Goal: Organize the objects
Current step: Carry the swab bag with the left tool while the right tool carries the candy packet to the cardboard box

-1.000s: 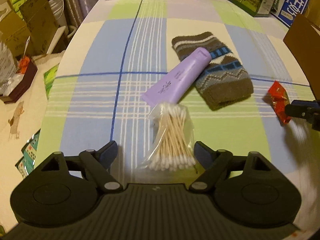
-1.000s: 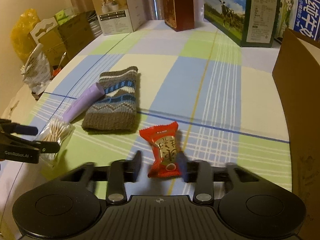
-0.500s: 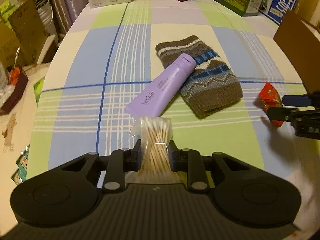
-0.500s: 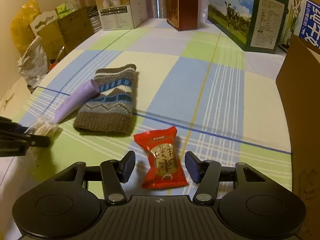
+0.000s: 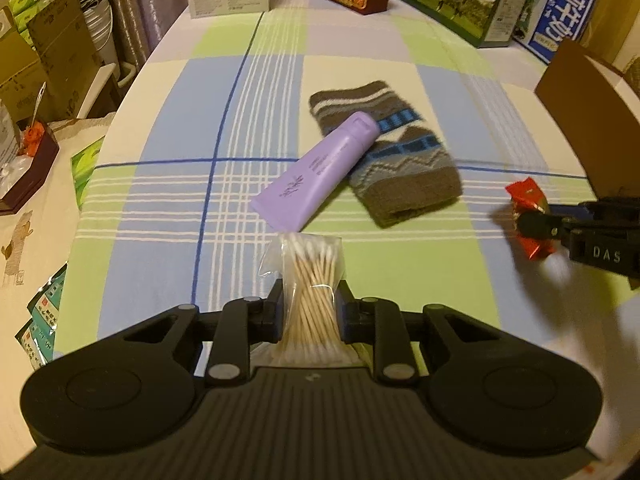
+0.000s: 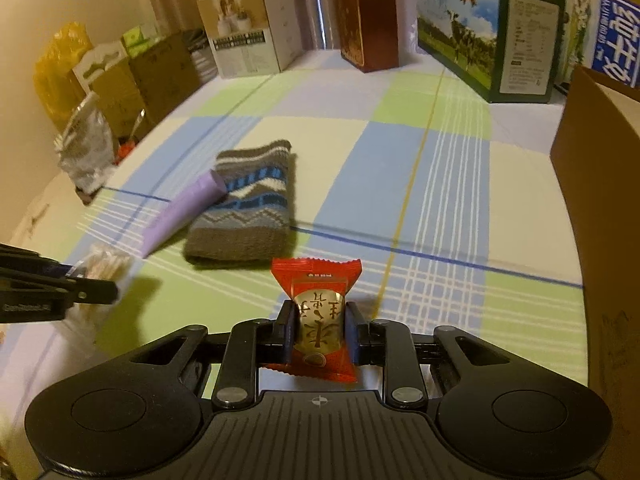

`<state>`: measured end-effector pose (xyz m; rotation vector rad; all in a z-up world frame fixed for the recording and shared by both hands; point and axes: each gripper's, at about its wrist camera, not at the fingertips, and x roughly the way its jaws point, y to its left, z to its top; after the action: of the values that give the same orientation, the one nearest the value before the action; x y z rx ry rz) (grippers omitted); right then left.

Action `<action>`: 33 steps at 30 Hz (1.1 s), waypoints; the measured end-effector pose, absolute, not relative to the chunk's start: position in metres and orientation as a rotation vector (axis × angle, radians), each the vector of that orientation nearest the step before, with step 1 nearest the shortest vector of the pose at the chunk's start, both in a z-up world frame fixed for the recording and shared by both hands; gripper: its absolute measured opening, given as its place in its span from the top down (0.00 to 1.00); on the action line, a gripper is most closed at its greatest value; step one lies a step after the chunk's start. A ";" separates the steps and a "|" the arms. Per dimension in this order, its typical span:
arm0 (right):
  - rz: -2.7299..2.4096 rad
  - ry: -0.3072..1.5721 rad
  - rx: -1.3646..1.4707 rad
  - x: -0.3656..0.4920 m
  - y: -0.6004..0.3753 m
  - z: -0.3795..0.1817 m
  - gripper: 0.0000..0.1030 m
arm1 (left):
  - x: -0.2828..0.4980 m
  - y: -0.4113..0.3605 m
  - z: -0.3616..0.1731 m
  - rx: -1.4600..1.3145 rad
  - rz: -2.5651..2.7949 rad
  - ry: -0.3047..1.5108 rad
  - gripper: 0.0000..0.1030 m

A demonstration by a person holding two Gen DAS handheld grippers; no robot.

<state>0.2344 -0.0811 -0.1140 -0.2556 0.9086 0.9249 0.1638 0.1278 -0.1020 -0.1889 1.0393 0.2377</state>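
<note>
Left tool (image 5: 310, 312): clenched on the bag of cotton swabs (image 5: 308, 280), held just above the table (image 5: 168, 208).
Right tool (image 6: 319, 332): jaws closing, pads pressing the red snack packet (image 6: 318, 320) between them.
Purple tube (image 5: 318, 170): on the checked cloth, cap end resting on the knitted sock (image 5: 400, 164).
Cardboard box (image 6: 600, 208): at the right edge.

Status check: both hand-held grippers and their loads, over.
Left hand-held gripper shut on bag of cotton swabs. Right hand-held gripper closing on red candy packet. Purple tube lies on knitted sock, not blocking.
</note>
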 end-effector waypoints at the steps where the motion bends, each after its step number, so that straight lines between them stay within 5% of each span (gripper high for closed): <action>1: 0.924 0.906 -0.249 0.232 -0.085 -0.110 0.79 | 0.163 0.125 -0.099 -0.188 0.230 1.034 0.80; 33: 0.694 0.729 0.019 0.224 -0.302 0.004 0.79 | 0.189 -0.067 -0.013 -0.065 -0.182 0.837 0.80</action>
<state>0.2237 -0.3020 0.0038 0.0195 0.7288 0.6941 0.1888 -0.0669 -0.0135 -0.0651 0.8372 -0.1821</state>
